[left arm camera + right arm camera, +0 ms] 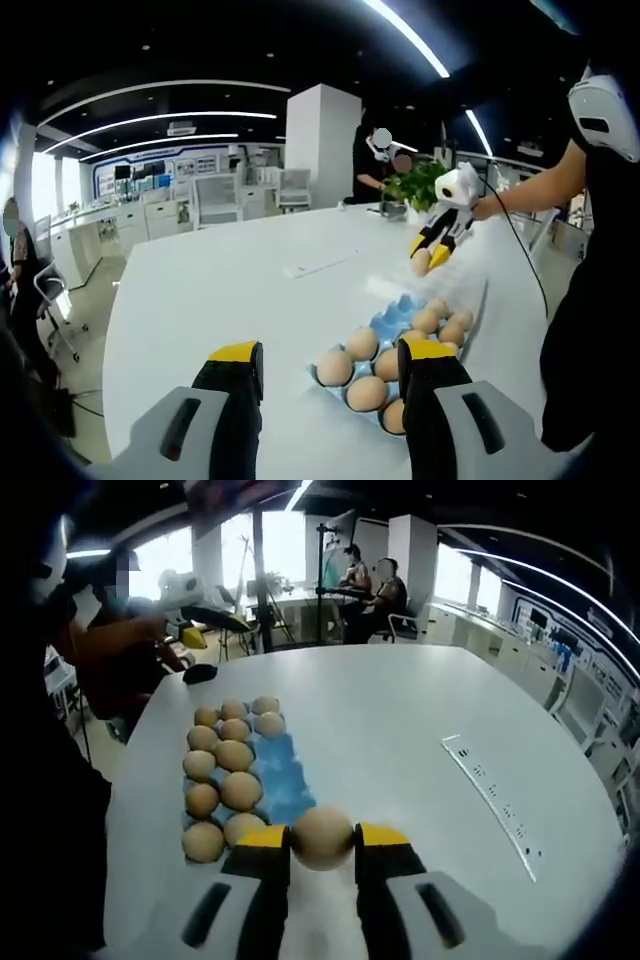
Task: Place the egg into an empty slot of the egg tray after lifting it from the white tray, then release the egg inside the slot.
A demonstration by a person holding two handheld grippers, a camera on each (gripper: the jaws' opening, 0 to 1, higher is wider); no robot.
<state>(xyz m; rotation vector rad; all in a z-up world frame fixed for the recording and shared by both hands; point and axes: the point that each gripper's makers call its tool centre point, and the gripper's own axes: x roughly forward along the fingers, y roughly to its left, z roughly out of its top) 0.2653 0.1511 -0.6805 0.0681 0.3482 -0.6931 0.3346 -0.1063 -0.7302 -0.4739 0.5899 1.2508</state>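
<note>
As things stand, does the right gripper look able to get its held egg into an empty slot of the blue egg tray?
Probably yes: the right gripper grips the tan egg beside the blue egg tray, whose near column of slots looks empty, with nothing between.

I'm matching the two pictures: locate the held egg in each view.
Left gripper view: the pale brown egg sits upper right, clamped in the right gripper.
Right gripper view: it sits bottom centre, between that gripper's yellow tips.
Shared landmark: the blue egg tray.
</note>
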